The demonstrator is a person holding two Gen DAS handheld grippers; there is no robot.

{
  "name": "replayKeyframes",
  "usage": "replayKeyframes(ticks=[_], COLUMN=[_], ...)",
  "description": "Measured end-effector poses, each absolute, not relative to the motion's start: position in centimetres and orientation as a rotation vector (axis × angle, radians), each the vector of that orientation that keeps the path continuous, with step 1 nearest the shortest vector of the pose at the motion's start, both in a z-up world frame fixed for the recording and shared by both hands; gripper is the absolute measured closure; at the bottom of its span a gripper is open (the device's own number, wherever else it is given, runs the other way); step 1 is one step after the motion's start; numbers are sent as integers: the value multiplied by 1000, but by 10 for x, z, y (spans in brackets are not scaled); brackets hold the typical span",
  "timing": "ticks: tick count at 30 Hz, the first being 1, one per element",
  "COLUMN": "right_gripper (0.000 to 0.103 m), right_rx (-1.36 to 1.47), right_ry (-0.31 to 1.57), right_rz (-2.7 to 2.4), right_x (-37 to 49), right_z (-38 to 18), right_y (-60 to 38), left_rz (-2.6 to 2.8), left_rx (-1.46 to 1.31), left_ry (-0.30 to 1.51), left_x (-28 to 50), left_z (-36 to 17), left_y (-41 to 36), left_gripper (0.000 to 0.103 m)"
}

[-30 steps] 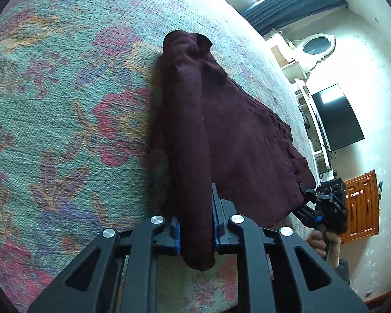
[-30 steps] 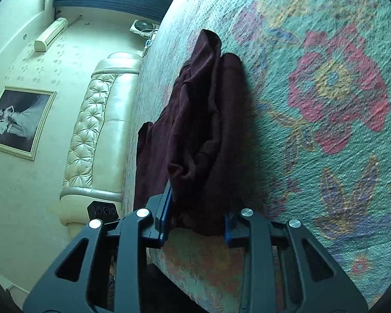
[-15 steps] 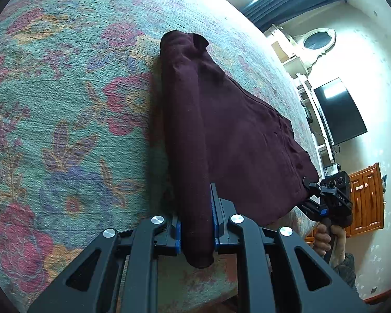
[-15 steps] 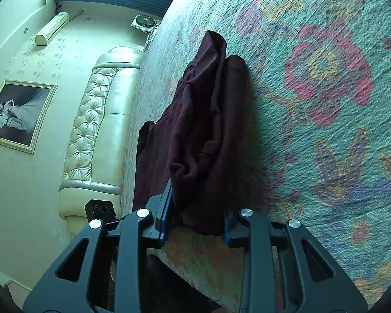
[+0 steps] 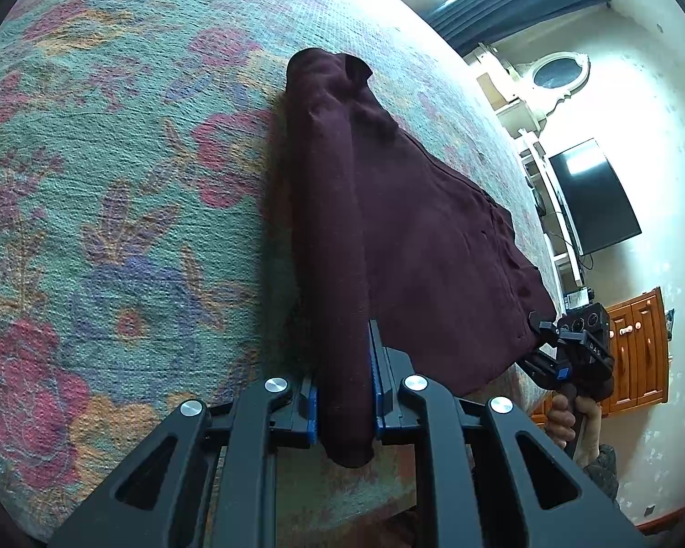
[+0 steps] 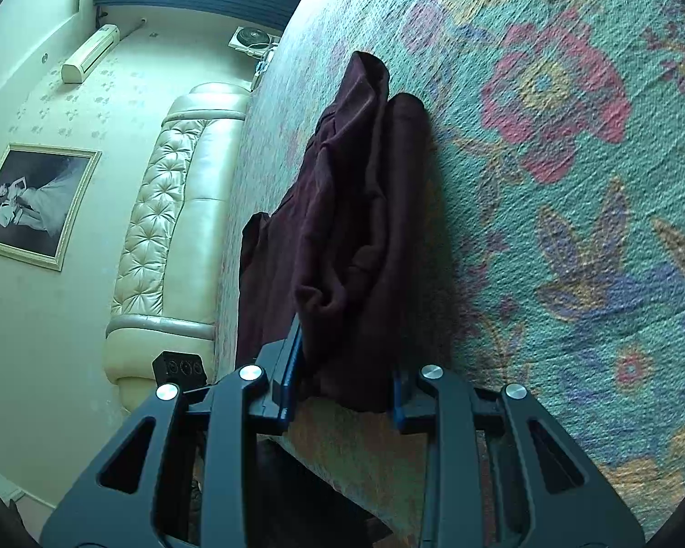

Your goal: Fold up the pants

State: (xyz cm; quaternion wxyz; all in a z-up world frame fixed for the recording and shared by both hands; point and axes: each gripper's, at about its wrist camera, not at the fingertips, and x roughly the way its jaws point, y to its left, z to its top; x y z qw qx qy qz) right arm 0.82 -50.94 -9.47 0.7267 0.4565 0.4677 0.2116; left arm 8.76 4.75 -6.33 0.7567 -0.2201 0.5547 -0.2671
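Observation:
Dark maroon pants (image 5: pixel 415 237) lie on a floral bedspread (image 5: pixel 114 210), partly lifted at the near edge. My left gripper (image 5: pixel 342 392) is shut on a rolled fold of the pants at one near corner. My right gripper (image 6: pixel 347 383) is shut on a bunched fold of the same pants (image 6: pixel 351 228) at the other near corner. The right gripper also shows in the left wrist view (image 5: pixel 566 351), held by a hand at the bed's edge. The far end of the pants rests on the bedspread in both views.
The bedspread (image 6: pixel 571 182) covers the whole bed. A cream tufted headboard (image 6: pixel 169 237) stands to one side. A wall TV (image 5: pixel 593 196) and a wooden cabinet (image 5: pixel 639 351) stand beyond the bed's edge.
Both grippers have pulled the pants back toward the bed's near edge, still shut on the fabric. More bedspread shows beyond the pants.

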Motion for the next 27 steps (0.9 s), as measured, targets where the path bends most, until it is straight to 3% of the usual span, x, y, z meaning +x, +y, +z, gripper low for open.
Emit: replayKeyframes(ticks=[12,15,22,27], right_gripper=[72,67,60,58], right_rx=[1060,1071,1119,1134], right_ry=[1031,1030,1026,1019], right_rz=[465,461,474,472], right_x=[4,3,-1,-5], right_z=[-107,-109,-114,-117], right_y=[-517,-519,-526,-535], left_rz=[-587,-580,-644,-643], left_rx=[-494,-481,-472,-367], left_ry=[1218,1211,1189,1164], left_x=[92,91,87,78], left_z=[-70,-68,-66,-60], left_y=[51,51,43,28], left_gripper=[82,74,34,24])
